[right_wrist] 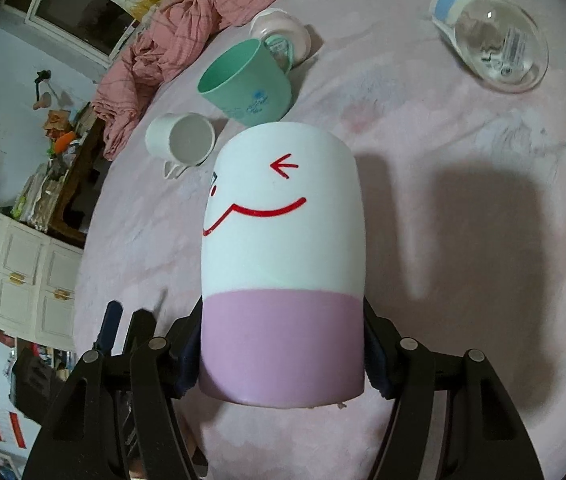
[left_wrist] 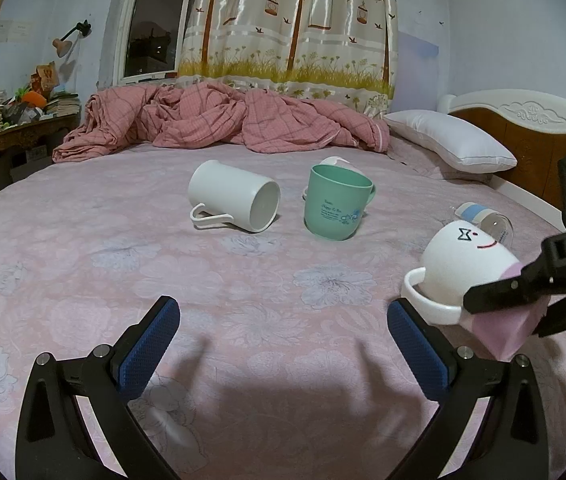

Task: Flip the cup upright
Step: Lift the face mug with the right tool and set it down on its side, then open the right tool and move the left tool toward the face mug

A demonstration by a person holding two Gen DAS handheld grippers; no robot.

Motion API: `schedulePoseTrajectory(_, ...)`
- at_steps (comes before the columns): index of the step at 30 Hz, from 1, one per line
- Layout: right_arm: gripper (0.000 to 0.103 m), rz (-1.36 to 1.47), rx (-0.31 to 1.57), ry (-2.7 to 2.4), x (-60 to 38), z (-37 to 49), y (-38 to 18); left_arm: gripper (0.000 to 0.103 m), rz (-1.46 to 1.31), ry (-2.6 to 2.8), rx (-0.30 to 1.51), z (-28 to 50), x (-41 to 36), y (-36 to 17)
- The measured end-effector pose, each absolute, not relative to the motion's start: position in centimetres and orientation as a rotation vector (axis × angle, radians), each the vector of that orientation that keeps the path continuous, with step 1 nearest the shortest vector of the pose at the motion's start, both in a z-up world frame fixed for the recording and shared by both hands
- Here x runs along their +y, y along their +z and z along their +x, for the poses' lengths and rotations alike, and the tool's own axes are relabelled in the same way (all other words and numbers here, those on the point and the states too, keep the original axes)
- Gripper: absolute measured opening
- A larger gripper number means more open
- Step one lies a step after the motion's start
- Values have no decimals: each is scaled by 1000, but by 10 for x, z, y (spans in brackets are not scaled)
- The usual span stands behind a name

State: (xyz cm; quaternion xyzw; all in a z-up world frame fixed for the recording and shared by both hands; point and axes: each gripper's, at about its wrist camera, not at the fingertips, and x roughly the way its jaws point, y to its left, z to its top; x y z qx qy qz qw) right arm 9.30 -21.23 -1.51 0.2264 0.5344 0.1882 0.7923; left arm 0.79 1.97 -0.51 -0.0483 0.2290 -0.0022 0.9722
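My right gripper [right_wrist: 283,364] is shut on the pink band of a white and pink face mug [right_wrist: 283,240] with a red smile, held above the bed, its white closed end pointing away from me. In the left wrist view the same mug [left_wrist: 467,268] hangs tilted at the right with its handle toward the left, held by my right gripper [left_wrist: 523,300]. My left gripper [left_wrist: 283,340] is open and empty, low over the pink sheet [left_wrist: 243,300].
A white mug [left_wrist: 233,196] lies on its side mid-bed. A green cup [left_wrist: 337,204] stands upright beside it, with a pale pink cup [right_wrist: 283,30] behind. A clear glass with a blue band [right_wrist: 491,36] lies on its side. A rumpled pink quilt [left_wrist: 223,120], a pillow [left_wrist: 451,140] and a headboard [left_wrist: 531,128] are beyond.
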Motion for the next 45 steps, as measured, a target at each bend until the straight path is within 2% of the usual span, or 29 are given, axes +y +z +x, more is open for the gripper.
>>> schedulePoseTrajectory(6, 69, 442, 1153, 403, -206, 90, -21, 103, -97, -4, 462, 8, 19, -5)
schedulePoseTrajectory(8, 74, 364, 1120, 401, -200, 88, -14, 103, -97, -5, 463, 7, 19, -5)
schedulePoseTrajectory(10, 87, 307, 1065, 392, -198, 83, -5, 103, -98, -5, 462, 7, 19, -5)
schedulePoseTrajectory(24, 87, 187, 803, 301, -247, 42, 49, 103, -96, -4, 463, 7, 19, -5)
schedulePoseTrajectory(34, 87, 31, 686, 97, -281, 13, 27, 103, -92, -12, 458, 6, 18, 0)
schedulePoseTrajectory(45, 87, 18, 686, 61, -294, 5, 12, 103, -81, -11, 454, 5, 17, 1)
